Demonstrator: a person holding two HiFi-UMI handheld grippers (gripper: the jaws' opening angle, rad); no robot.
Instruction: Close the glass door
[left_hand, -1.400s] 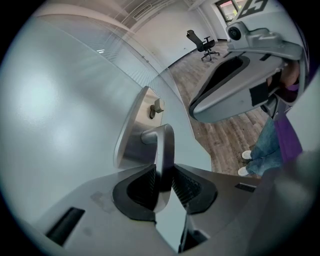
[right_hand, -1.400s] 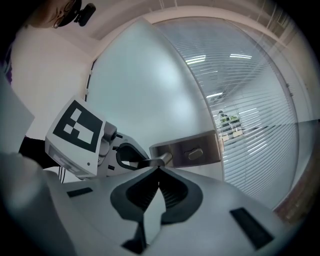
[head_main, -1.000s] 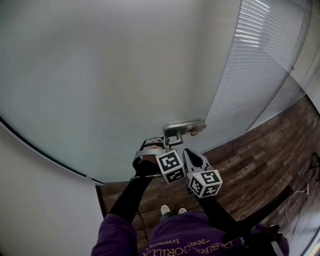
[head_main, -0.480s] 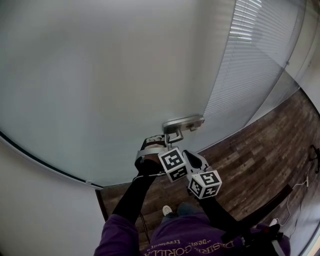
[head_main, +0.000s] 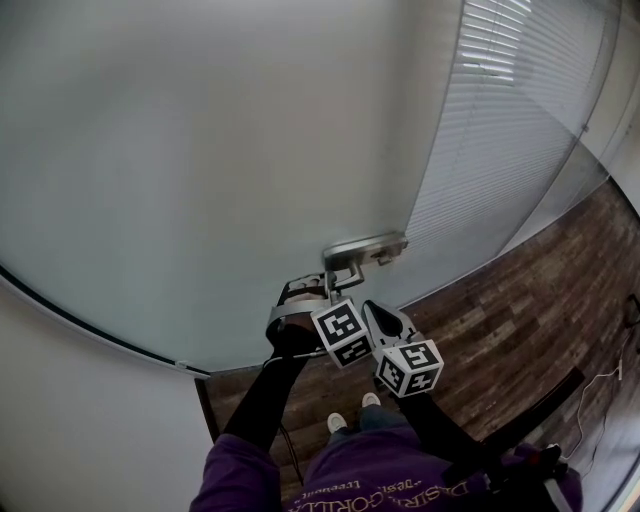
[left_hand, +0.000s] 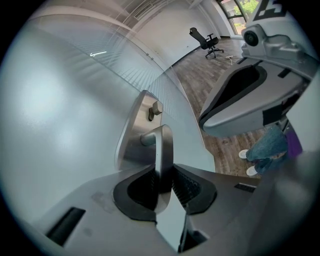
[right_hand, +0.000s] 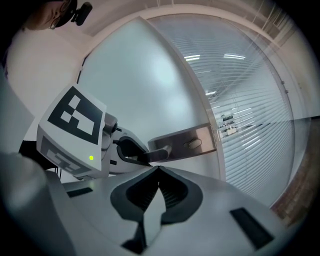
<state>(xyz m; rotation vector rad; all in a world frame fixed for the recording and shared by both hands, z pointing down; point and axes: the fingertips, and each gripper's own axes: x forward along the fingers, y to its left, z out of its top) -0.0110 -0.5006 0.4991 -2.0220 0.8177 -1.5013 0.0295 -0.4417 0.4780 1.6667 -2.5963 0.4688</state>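
Observation:
The frosted glass door (head_main: 220, 150) fills most of the head view, its free edge on the right. A brushed metal handle plate (head_main: 365, 248) with a lever (left_hand: 162, 150) sits near that edge. My left gripper (left_hand: 162, 182) is shut on the lever, both pads pressed against its flat sides. In the right gripper view the same lever (right_hand: 159, 152) runs from the plate (right_hand: 187, 142) into the left gripper's jaws. My right gripper (right_hand: 159, 170) hangs just below and right of the left one, its jaws shut together with nothing between them, clear of the door.
A glass wall with white blinds (head_main: 520, 120) stands right of the door. Dark wood floor (head_main: 500, 320) runs below it, with a cable (head_main: 600, 385) at the far right. A white wall (head_main: 90, 420) and dark frame line (head_main: 100, 330) bound the lower left. A black office chair (left_hand: 207, 40) stands far off.
The door's free edge and the handle have drifted slightly left and up in the head view. The person's feet have shifted. Both grippers keep their hold and spacing.

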